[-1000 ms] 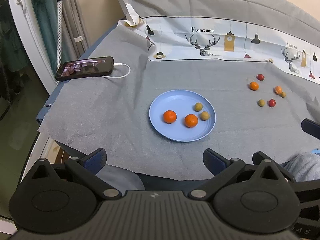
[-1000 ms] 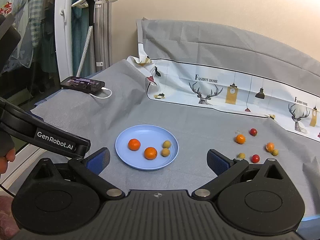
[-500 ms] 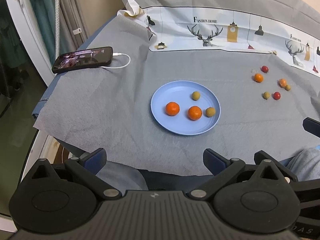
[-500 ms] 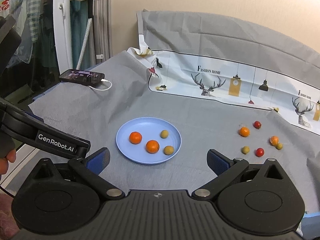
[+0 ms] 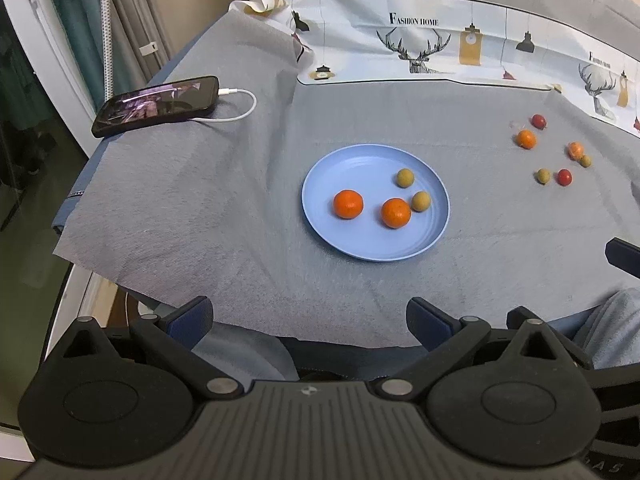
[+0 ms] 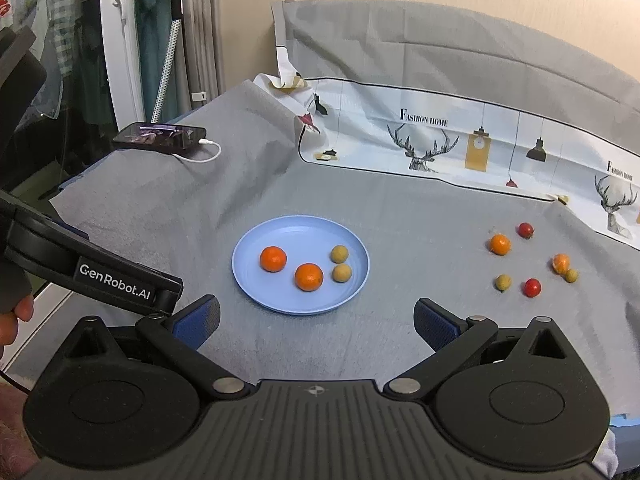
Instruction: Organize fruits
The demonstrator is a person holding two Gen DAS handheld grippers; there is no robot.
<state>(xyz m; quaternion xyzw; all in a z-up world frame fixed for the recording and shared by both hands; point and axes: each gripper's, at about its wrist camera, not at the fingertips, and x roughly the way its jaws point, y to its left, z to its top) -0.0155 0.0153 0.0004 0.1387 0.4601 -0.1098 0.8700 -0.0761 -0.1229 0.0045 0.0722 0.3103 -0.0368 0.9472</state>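
A light blue plate (image 5: 360, 246) (image 6: 280, 304) lies mid-table on grey cloth, holding two oranges (image 5: 348, 203) (image 6: 273, 258) and two small tan-green fruits (image 5: 405, 178) (image 6: 339, 254). To its right, loose on the cloth, lie several small fruits: an orange one (image 5: 525, 139) (image 6: 500, 244), red ones (image 5: 564, 177) (image 6: 531, 287) and tan-green ones (image 5: 543, 176) (image 6: 503, 282). My left gripper (image 5: 310, 318) hovers open above the table's near edge. My right gripper (image 6: 316, 320) is open too, just short of the plate. Neither holds anything.
A black phone (image 5: 158, 105) (image 6: 160, 136) on a white charging cable (image 5: 236, 114) lies at the far left corner. A printed deer-pattern cloth (image 5: 440, 48) runs along the back. The left gripper's body (image 6: 92, 272) and a hand (image 6: 16, 316) show at the left of the right wrist view.
Both grippers have moved forward and a little up over the table, so the plate and fruits sit higher in the left view and lower in the right. Nothing on the table moved.
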